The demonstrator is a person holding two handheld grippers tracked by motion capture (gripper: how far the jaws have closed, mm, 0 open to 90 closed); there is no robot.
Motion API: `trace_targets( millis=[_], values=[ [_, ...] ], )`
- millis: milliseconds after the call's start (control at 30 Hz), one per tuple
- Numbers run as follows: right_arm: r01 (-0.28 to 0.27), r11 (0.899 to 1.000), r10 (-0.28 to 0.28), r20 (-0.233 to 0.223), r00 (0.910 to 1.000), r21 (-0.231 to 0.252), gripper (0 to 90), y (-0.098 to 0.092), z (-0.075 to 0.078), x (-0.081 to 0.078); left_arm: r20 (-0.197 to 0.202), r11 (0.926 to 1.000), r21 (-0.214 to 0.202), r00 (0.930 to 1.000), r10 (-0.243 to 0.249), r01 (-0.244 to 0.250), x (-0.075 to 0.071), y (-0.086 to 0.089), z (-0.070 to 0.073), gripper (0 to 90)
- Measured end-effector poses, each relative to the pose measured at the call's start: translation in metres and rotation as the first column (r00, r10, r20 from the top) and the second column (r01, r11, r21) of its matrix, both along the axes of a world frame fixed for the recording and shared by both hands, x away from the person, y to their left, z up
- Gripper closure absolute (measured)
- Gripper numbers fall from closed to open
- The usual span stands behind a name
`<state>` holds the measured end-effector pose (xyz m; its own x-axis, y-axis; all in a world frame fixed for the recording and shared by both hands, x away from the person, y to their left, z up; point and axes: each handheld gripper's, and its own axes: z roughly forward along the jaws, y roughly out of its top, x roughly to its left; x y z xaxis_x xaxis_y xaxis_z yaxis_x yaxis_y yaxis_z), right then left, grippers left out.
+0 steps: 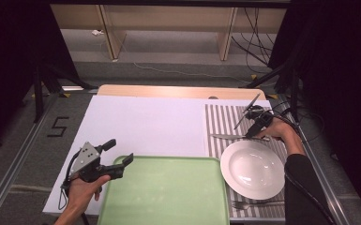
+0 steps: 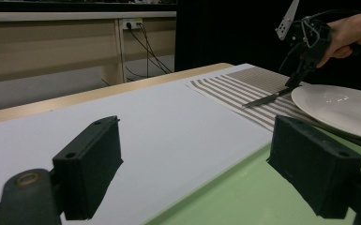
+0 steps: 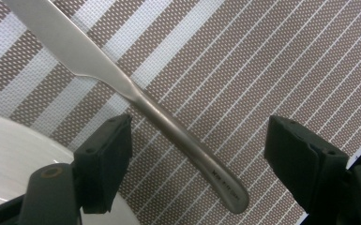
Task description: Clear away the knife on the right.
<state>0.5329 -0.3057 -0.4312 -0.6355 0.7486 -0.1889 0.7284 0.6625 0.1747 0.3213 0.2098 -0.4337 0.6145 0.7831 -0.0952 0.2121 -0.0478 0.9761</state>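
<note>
The knife is smooth dull steel with a flat blade and a rounded handle; its blade tip is cut off in the right gripper view. It lies on the woven striped placemat, just beside the glossy white plate. The right gripper stands released, its jaws either side of the handle without touching it. The left gripper is released too, above the green tray.
</note>
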Motion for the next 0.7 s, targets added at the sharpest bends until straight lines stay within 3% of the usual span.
trace_targets(
  millis=[167,700],
  values=[
    [-0.015,0.999,0.014,-0.036,0.9993,-0.031,28.8,0.001,-0.006,0.004,0.001,1.0,0.0,1.0,-0.002,0.002,0.0,0.0,0.0,16.5],
    [-0.029,0.997,0.023,-0.084,0.9962,-0.065,37.4,0.006,-0.02,0.008,0.001,1.0,0.004,1.0,0.004,-0.004,0.0,0.0,0.0,16.5]
  ],
)
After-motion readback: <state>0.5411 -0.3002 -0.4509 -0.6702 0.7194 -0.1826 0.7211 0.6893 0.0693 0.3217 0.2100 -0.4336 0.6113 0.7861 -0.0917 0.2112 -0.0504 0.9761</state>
